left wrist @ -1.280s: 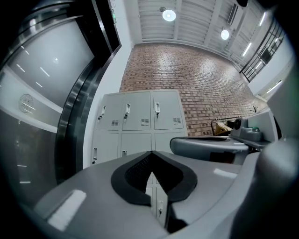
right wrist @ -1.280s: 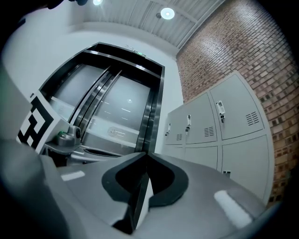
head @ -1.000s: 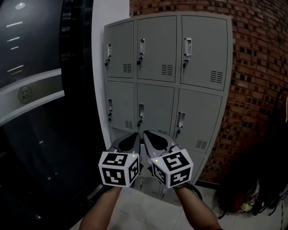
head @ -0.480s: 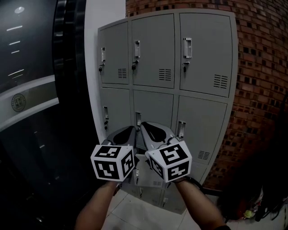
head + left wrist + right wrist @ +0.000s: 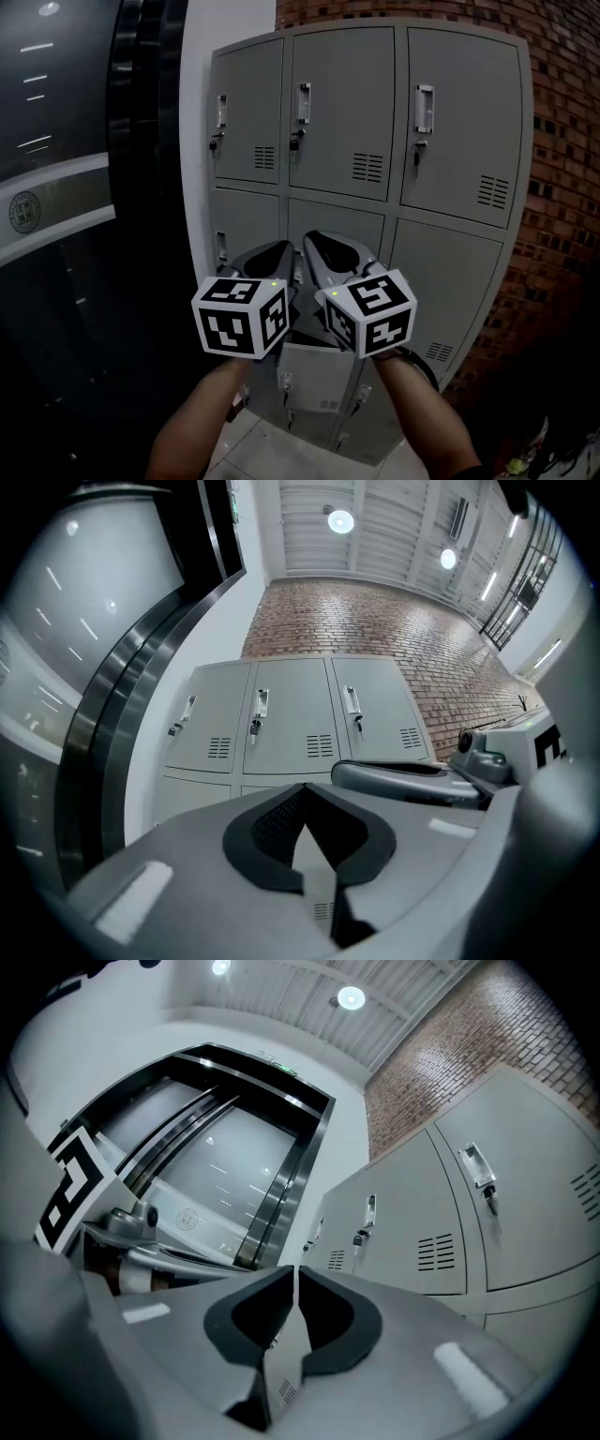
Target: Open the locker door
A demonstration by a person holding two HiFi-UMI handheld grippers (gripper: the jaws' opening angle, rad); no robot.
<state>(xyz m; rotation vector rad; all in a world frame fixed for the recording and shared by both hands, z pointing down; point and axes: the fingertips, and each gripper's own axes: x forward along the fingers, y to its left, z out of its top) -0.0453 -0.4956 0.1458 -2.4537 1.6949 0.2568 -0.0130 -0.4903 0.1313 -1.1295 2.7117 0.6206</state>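
In the head view, your left claw [image 5: 284, 251] and right claw [image 5: 316, 242] cover most of the middle row's centre door [image 5: 342, 217] on the locker [image 5: 366, 122]. Your forearms [image 5: 202, 422] cut off the bottom row. Every visible door is shut, so the contents are hidden. Only the gripper views show the ceiling lamps [image 5: 340, 520]. Both claws are pressed together, pinching nothing. The locker stands at 12 o'clock, beyond the claws.

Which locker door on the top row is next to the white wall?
The top-left door: it sits right beside the white wall. The top-middle door and top-right door are farther over, toward the bricks.
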